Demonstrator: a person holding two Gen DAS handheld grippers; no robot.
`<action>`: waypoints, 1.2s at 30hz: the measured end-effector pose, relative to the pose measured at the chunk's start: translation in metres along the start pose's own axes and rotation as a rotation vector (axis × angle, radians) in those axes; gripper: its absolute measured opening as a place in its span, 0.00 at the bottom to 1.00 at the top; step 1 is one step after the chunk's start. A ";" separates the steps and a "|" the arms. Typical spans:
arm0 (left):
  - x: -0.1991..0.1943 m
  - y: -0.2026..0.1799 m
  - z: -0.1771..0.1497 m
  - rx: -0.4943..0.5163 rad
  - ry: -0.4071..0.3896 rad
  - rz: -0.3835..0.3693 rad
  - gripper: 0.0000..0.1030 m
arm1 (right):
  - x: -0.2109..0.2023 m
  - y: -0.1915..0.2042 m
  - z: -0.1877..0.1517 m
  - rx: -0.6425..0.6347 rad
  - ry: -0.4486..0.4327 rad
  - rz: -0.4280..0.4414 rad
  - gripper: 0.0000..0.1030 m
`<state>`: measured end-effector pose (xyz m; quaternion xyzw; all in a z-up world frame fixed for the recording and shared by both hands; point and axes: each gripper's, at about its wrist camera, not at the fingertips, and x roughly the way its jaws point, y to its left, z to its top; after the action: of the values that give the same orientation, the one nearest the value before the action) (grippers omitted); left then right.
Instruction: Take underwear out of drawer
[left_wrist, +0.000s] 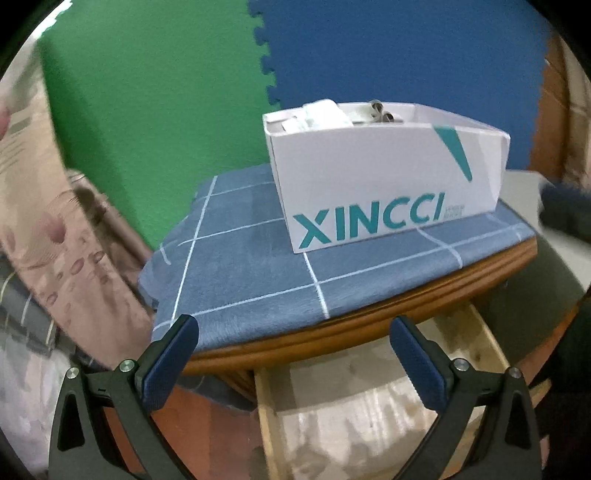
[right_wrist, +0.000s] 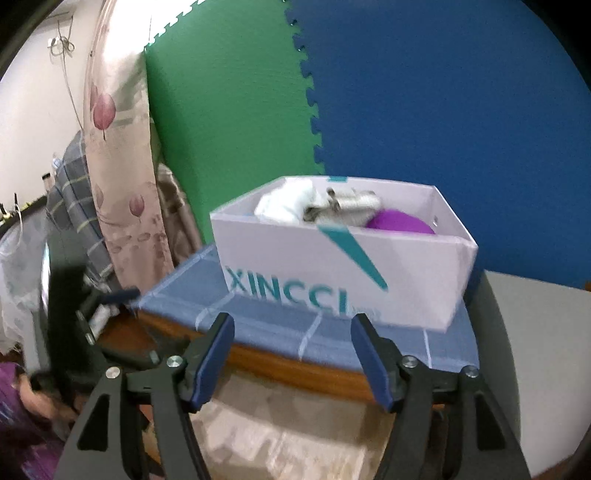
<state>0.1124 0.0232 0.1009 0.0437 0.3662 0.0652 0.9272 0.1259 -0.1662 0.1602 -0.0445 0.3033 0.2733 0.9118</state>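
An open wooden drawer (left_wrist: 265, 424) juts out under the cabinet top, and pale patterned fabric (left_wrist: 351, 417) lies in it. I cannot tell what kind of garment this is. My left gripper (left_wrist: 295, 334) hovers open above the drawer's front with nothing between its fingers. My right gripper (right_wrist: 293, 338) is also open and holds nothing; it hangs over the same pale fabric (right_wrist: 288, 439). On the cabinet stands a white XINCCI box (left_wrist: 369, 184) holding folded white, grey (right_wrist: 343, 206) and purple (right_wrist: 399, 221) pieces. A blurred left gripper (right_wrist: 110, 299) shows at the left of the right wrist view.
A blue checked cloth (left_wrist: 240, 280) covers the wooden cabinet top (left_wrist: 332, 334). Green and blue foam mats (right_wrist: 443, 129) line the wall behind. A flowered curtain (right_wrist: 118, 166) and checked bedding (right_wrist: 74, 192) are to the left. A dark blurred shape (left_wrist: 565, 210) is at the right edge.
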 end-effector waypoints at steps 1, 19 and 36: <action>-0.004 -0.002 0.000 -0.019 -0.004 0.002 1.00 | -0.001 -0.001 -0.008 0.000 0.005 -0.009 0.66; -0.112 -0.025 0.025 -0.187 -0.250 0.133 1.00 | -0.046 -0.012 -0.020 0.056 -0.113 0.017 0.67; -0.136 -0.032 0.028 -0.179 -0.214 -0.008 1.00 | -0.058 -0.003 -0.014 0.039 -0.127 0.042 0.72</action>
<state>0.0359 -0.0302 0.2089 -0.0338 0.2581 0.0889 0.9614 0.0812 -0.1998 0.1818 -0.0029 0.2509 0.2890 0.9239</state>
